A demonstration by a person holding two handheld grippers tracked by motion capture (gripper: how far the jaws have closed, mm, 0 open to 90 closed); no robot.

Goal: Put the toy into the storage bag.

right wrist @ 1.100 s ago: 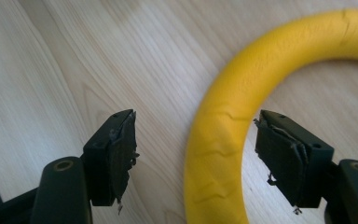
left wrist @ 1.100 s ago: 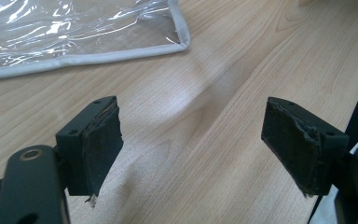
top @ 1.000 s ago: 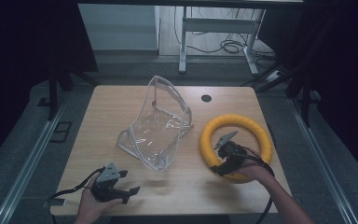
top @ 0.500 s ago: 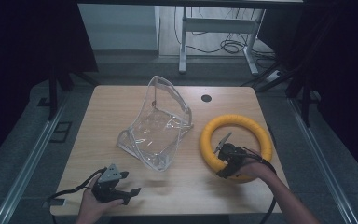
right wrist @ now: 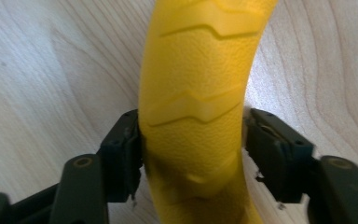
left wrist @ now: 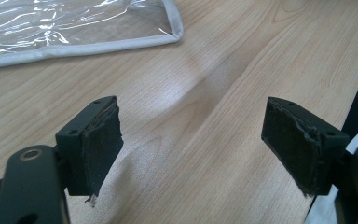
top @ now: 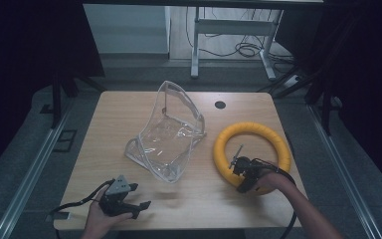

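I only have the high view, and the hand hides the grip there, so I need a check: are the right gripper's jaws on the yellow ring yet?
Observer: Yes. In the right gripper view the right gripper has just been closing its jaws, and they now straddle the yellow ring, one pad on each side of the tube.
Operator: Pressing, or only around it?
Observer: Pressing. The ring's skin dents beside the pad at that view's left.
Operator: And the left gripper?
Observer: The left gripper is open, with only bare table between its jaws. The white-trimmed edge of the clear bag lies ahead of it.
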